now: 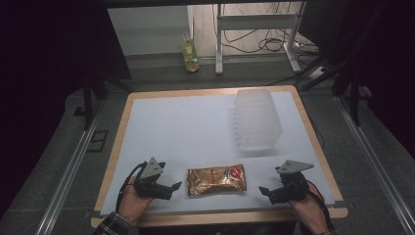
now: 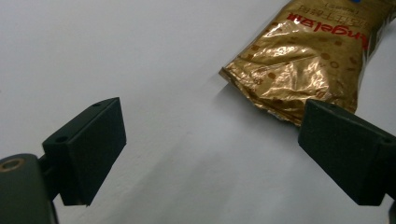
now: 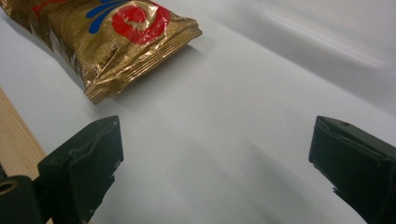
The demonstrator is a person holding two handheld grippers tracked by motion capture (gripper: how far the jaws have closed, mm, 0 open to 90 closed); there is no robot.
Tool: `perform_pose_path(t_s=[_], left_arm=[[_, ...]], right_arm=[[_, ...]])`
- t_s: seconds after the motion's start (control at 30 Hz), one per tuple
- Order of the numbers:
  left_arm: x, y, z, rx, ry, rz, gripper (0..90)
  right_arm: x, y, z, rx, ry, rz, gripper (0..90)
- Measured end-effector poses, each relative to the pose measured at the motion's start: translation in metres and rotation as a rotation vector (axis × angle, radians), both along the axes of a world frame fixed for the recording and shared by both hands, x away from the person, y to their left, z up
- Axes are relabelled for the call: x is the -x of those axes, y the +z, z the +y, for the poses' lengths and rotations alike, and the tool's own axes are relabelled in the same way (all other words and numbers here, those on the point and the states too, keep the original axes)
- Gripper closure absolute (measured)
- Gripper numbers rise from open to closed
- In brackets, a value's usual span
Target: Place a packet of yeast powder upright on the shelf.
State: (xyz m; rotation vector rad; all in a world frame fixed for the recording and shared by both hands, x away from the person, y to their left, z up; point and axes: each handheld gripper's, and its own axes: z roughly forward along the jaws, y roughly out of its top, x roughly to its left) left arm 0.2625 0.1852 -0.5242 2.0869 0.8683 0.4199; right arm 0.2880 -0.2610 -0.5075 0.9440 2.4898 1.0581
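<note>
A gold foil snack bag with red print lies flat on the white table cover near the front edge. To its left my left gripper stands open, its tips a short way from the bag's end. In the left gripper view the bag lies ahead and to the right, beyond the wide-apart jaws. My right gripper is open to the right of the bag, apart from it. The right gripper view has the bag at upper left, past the open jaws.
A clear plastic ribbed container lies on the table's back right part. The white cover spans the wooden table. On the floor beyond stand a yellowish bottle and a white metal frame with cables.
</note>
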Motion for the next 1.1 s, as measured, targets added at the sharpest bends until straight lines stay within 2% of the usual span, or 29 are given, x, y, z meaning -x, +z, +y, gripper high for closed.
perform_pose_path(t_s=[0.17, 0.2, 0.33, 0.47, 0.5, 0.7, 1.1], left_arm=[[0.0, 0.0, -0.001, 0.0, -0.003, 0.022, 5.9], [0.0, 0.0, -0.001, 0.019, -0.008, 0.035, 5.4], [0.0, 0.002, -0.003, 0.026, -0.012, 0.035, 8.6], [0.003, 0.005, -0.007, 0.029, -0.042, 0.022, 19.6], [0.005, 0.006, -0.01, 0.035, -0.065, 0.022, 22.4], [0.006, 0.008, -0.017, 0.047, -0.118, 0.03, 31.3], [0.009, 0.01, -0.027, 0.075, -0.158, 0.036, 46.4]], right_arm=[[0.0, 0.0, 0.0, 0.002, -0.005, 0.0, 2.7], [0.0, 0.0, 0.0, 0.002, -0.005, 0.0, 2.7], [0.0, 0.0, 0.0, 0.006, -0.003, -0.005, 2.7], [0.0, 0.0, 0.0, 0.007, -0.001, -0.007, 2.7], [0.0, 0.0, 0.0, 0.004, -0.003, -0.006, 2.7], [0.0, 0.0, 0.001, 0.009, 0.001, -0.008, 2.6], [0.0, -0.001, 0.002, 0.013, 0.006, -0.01, 2.6]])
